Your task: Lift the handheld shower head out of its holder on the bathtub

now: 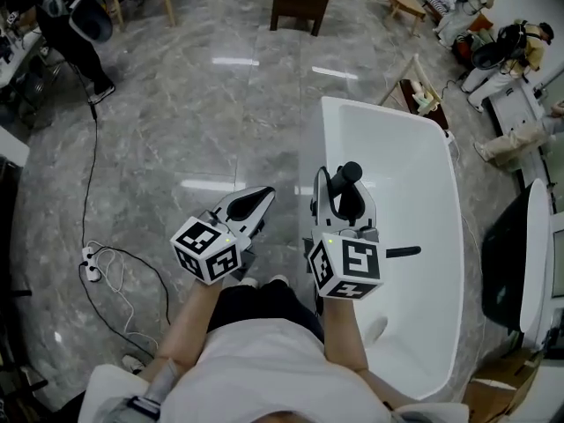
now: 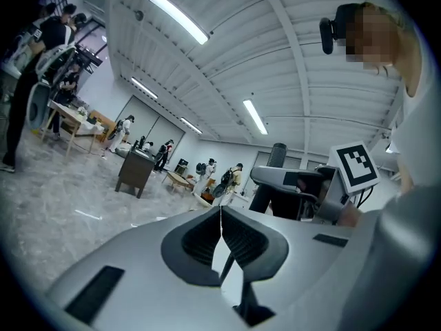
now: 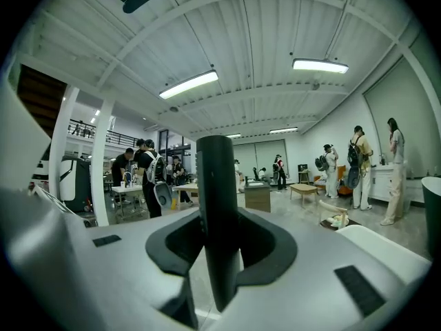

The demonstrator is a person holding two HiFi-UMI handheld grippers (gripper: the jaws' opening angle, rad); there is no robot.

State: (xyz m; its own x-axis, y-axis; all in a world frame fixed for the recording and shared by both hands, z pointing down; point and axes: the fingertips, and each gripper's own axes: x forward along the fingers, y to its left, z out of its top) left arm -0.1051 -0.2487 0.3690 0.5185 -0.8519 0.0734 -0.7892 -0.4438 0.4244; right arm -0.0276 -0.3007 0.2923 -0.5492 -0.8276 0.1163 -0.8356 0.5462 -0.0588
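Two tools [image 1: 257,199] [image 1: 342,203], one shower head [image 1: 352,174]

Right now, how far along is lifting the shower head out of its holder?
Done: shower head looks out, no holder visible around it. In hand: right gripper clamps it upright above the white bathtub; left gripper shut, empty. Left: likely just carrying it clear.

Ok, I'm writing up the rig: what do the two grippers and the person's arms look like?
Both the left gripper and right gripper are pale grey tongs with black ribbed pads inside. Each carries a white cube printed with black square markers. The arms are bare below the short sleeves of a white shirt.
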